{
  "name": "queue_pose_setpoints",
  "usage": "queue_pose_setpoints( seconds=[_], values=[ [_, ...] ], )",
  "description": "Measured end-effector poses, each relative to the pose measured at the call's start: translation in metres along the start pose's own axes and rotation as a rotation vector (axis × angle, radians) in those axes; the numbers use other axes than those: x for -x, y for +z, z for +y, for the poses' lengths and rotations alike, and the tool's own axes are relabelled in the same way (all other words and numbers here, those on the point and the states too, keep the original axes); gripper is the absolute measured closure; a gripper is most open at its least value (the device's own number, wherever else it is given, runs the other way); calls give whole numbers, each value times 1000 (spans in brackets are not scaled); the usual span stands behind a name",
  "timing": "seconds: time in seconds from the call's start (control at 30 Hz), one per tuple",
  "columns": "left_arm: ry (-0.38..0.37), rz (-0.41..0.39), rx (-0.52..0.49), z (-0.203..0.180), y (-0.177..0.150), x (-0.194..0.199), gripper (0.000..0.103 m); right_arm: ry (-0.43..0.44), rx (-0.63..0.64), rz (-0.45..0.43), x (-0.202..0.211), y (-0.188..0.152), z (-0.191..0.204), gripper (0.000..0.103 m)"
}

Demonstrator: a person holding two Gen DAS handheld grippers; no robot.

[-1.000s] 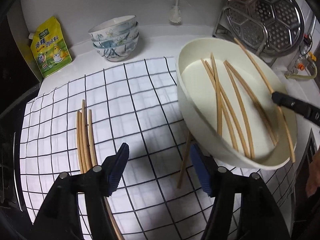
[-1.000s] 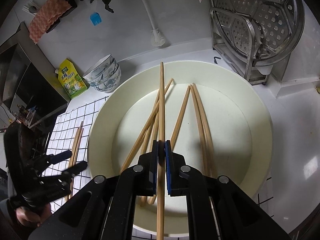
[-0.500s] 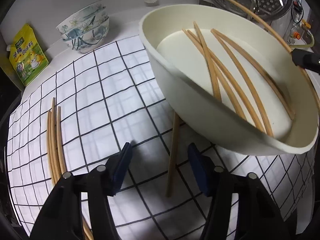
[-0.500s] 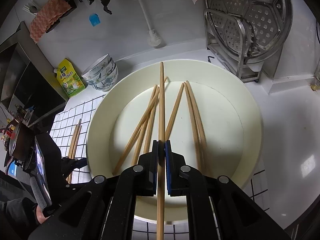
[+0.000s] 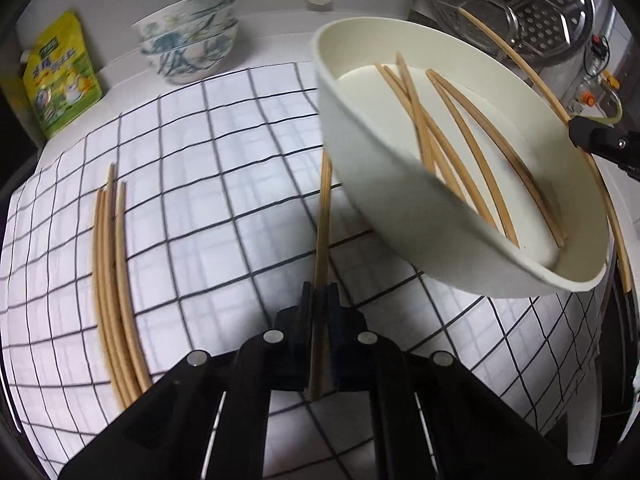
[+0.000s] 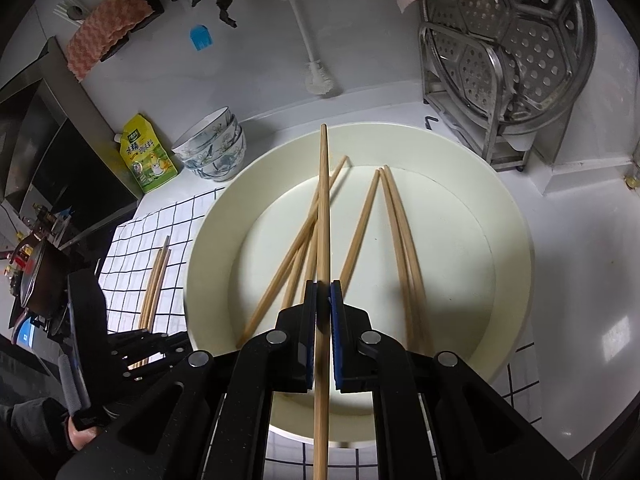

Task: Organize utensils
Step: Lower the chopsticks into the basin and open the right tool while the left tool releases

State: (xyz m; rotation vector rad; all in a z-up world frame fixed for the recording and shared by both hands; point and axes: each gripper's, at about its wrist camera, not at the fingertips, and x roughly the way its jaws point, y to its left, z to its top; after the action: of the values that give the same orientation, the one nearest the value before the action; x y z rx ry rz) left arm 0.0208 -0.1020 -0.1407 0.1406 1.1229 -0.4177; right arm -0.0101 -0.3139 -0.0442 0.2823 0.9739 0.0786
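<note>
White counter point(image 6: 580, 248) against a white wall point(image 6: 248, 64), pretty glossy with light glare near the right edge. Dark cabinet-ish unit point(image 6: 76, 168) past the counter's left edge.

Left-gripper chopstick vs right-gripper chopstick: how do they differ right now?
The left gripper is shut on a chopstick that lies over the checked cloth, its far end hidden behind the cream bowl's wall. The right gripper is shut on a chopstick above the bowl's inside, over the loose chopsticks there. Shared: both are plain wooden sticks, pinched between shut fingers and pointing away from the camera.
</note>
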Motion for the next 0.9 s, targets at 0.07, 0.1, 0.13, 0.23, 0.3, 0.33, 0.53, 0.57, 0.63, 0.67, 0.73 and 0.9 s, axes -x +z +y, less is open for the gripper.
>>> queue_pose_setpoints(
  seconds=[0.07, 0.1, 0.13, 0.23, 0.3, 0.33, 0.53, 0.57, 0.63, 0.67, 0.73, 0.9],
  values=[
    [3, -7, 26, 9, -1, 8, 96, 5, 5, 0, -1, 1, 3, 96],
    [8, -13, 39, 13, -1, 13, 96, 7, 6, 1, -1, 2, 4, 96],
    [15, -20, 53, 18, -1, 18, 96, 9, 9, 1, -1, 3, 6, 96],
    [33, -43, 87, 26, -1, 35, 96, 18, 18, -1, -3, 5, 11, 96],
    [39, -65, 100, 31, 4, 47, 96, 22, 23, -4, -2, 7, 14, 96],
    [41, -83, 107, 32, 6, 57, 96, 25, 26, -7, -2, 8, 15, 96],
    [21, -162, 127, 25, 23, 95, 96, 32, 22, -21, 1, 9, 13, 96],
    [18, -174, 133, 24, 27, 101, 96, 34, 20, -25, 3, 10, 12, 96],
    [14, -198, 144, 21, 35, 111, 96, 34, 18, -34, 5, 10, 9, 96],
    [12, -212, 146, 19, 39, 118, 96, 34, 16, -40, 7, 11, 8, 96],
    [3, -239, 137, 13, 48, 129, 96, 34, 12, -49, 11, 11, 4, 96],
    [-31, -277, 90, -19, 72, 135, 96, 25, -8, -57, 15, 10, -8, 96]
  ],
)
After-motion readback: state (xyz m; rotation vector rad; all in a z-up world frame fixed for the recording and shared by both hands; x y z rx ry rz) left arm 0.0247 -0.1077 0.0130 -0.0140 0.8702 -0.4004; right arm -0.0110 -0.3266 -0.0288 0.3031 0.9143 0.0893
